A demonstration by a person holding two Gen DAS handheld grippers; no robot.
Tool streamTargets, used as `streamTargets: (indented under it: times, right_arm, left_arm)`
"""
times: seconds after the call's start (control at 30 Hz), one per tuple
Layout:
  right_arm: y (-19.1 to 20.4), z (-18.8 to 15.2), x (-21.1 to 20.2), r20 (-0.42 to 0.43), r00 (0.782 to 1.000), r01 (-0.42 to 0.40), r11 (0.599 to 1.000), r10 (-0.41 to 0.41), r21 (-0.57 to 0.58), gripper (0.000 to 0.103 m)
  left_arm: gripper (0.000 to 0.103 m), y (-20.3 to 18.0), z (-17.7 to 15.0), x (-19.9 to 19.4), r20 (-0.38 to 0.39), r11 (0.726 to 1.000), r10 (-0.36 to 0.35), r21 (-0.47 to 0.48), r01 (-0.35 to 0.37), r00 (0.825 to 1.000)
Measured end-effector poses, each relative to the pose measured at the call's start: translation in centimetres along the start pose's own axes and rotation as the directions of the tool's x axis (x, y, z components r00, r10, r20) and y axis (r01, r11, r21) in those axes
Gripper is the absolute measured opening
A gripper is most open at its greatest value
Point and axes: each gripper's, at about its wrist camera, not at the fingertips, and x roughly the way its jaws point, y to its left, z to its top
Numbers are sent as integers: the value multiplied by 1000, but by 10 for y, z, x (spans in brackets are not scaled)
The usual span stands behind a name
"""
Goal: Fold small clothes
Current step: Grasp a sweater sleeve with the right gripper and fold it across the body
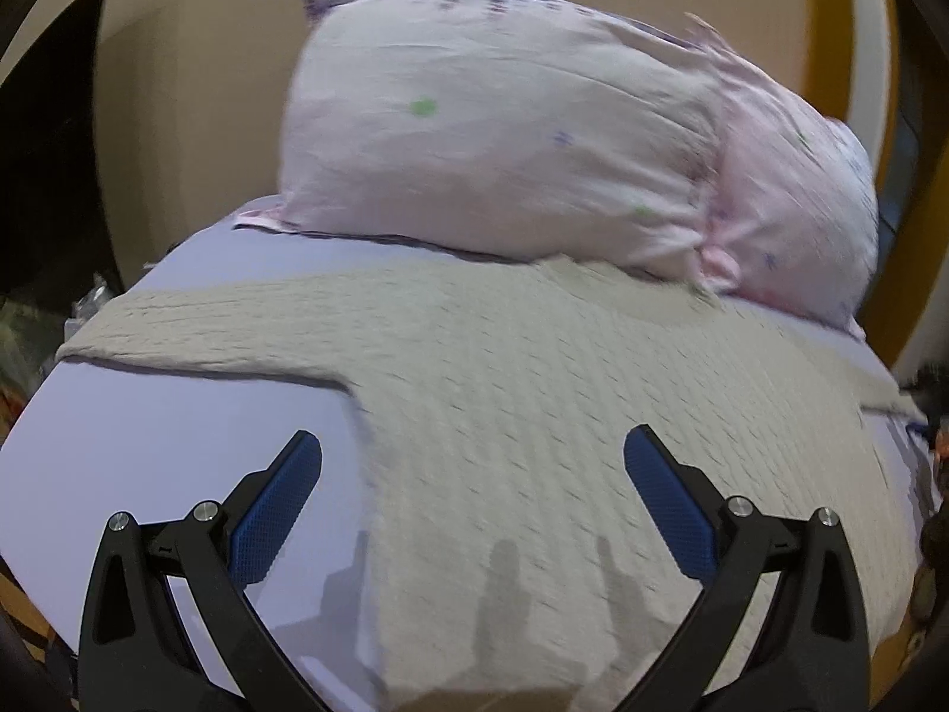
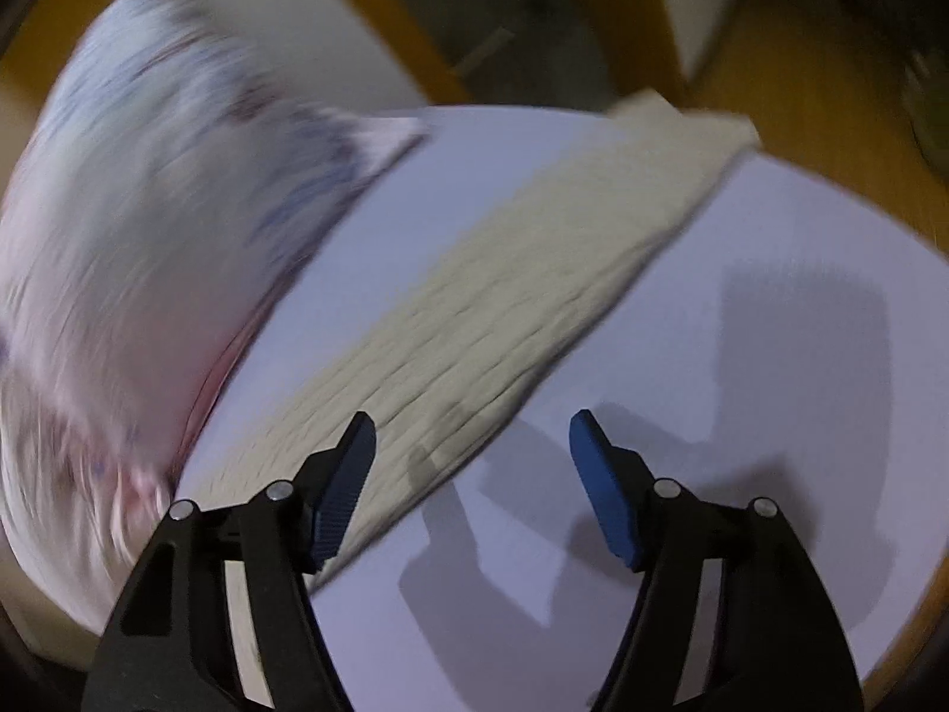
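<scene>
A cream knitted garment (image 1: 534,415) lies spread flat on the pale lilac bed sheet (image 1: 178,433), one sleeve reaching left. My left gripper (image 1: 471,451) is open, hovering above the garment's near body and left side edge, holding nothing. In the right wrist view a long sleeve of the same garment (image 2: 504,308) runs diagonally across the sheet (image 2: 741,415) toward the far edge. My right gripper (image 2: 471,433) is open and empty, above the sleeve's near edge. The right view is motion-blurred.
A pink patterned pillow (image 1: 534,136) lies at the head of the bed, touching the garment's far edge; it also shows in the right wrist view (image 2: 148,237) at left. Yellow-orange wooden frame (image 2: 801,107) borders the mattress. Dark clutter (image 1: 35,344) sits off the left side.
</scene>
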Motion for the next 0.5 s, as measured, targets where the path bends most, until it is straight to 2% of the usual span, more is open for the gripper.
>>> streamTargets:
  times: [0.13, 0.2, 0.23, 0.27, 0.33, 0.37, 0.43, 0.5]
  right_arm:
    - [-14, 20, 10, 39, 999, -21, 997, 18, 71, 50]
    - [-29, 34, 17, 61, 998, -29, 990, 21, 140, 32]
    - [-33, 39, 19, 63, 998, -29, 987, 19, 158, 15]
    - [-35, 45, 23, 68, 997, -39, 987, 29, 157, 11]
    - [-17, 47, 17, 100, 995, 22, 997, -29, 76, 11]
    - [10, 40, 4, 166, 985, 57, 998, -51, -33, 11]
    - [61, 22, -24, 262, 965, 43, 973, 18, -227, 10]
    - [107, -7, -49, 285, 951, -3, 927, 118, -374, 10]
  left_arm:
    - [102, 43, 8, 9, 9, 994, 43, -100, -42, 999]
    - [102, 67, 9, 10, 17, 982, 67, -176, -63, 998]
    - [102, 80, 10, 10, 19, 974, 81, -216, -75, 997]
    - [102, 91, 11, 9, 22, 963, 93, -254, -85, 995]
    - [102, 117, 15, 5, 43, 938, 116, -334, -95, 992]
    - [102, 125, 16, 3, 50, 930, 127, -353, -101, 991]
    - [102, 144, 18, -2, 63, 911, 174, -388, -136, 983]
    - [102, 160, 21, -4, 63, 895, 222, -409, -177, 973]
